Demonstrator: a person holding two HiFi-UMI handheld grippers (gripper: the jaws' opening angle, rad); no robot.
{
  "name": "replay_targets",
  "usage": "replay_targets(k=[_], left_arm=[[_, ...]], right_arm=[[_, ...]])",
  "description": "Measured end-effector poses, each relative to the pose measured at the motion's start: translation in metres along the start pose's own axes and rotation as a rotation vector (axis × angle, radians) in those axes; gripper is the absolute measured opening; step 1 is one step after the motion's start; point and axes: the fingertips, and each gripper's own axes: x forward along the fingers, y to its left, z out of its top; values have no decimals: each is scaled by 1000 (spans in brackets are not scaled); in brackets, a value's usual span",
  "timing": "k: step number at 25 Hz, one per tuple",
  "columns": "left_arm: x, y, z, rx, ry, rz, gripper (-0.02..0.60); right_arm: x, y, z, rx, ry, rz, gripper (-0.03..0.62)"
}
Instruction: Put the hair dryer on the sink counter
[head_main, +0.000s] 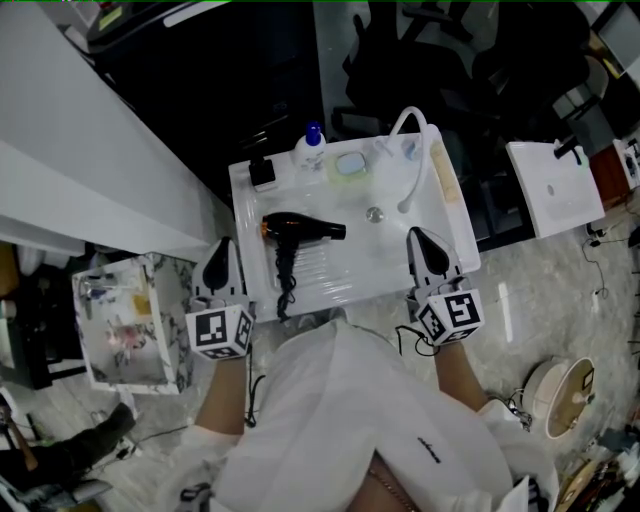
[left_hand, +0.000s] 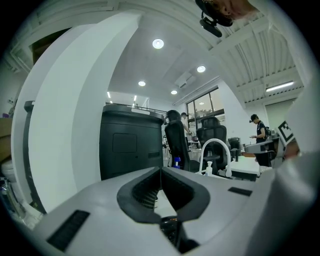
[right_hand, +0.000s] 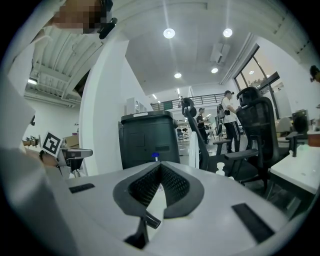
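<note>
A black hair dryer (head_main: 300, 229) lies on its side on the white sink counter (head_main: 400, 270), nozzle to the right, and its coiled cord (head_main: 285, 275) trails toward the front edge. My left gripper (head_main: 222, 245) hangs off the counter's left edge, shut and empty; in its own view the jaws (left_hand: 161, 170) meet at the tip with nothing between them. My right gripper (head_main: 418, 236) sits over the counter's right front corner, also shut and empty, as its own view (right_hand: 160, 165) confirms. Neither gripper touches the dryer.
At the counter's back stand a white faucet (head_main: 412, 150), a blue-capped bottle (head_main: 311, 145), a black box (head_main: 263, 172) and a green soap dish (head_main: 349, 165). A marble-patterned cart (head_main: 125, 320) is at the left, a second sink unit (head_main: 553, 185) at the right, and black office chairs (head_main: 430, 60) behind.
</note>
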Motion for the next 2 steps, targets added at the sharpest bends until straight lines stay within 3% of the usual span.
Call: replay_targets(k=[2], left_arm=[[0,-2,0,0,0,3,32]], right_arm=[[-1,0,0,-1,1,5,17]])
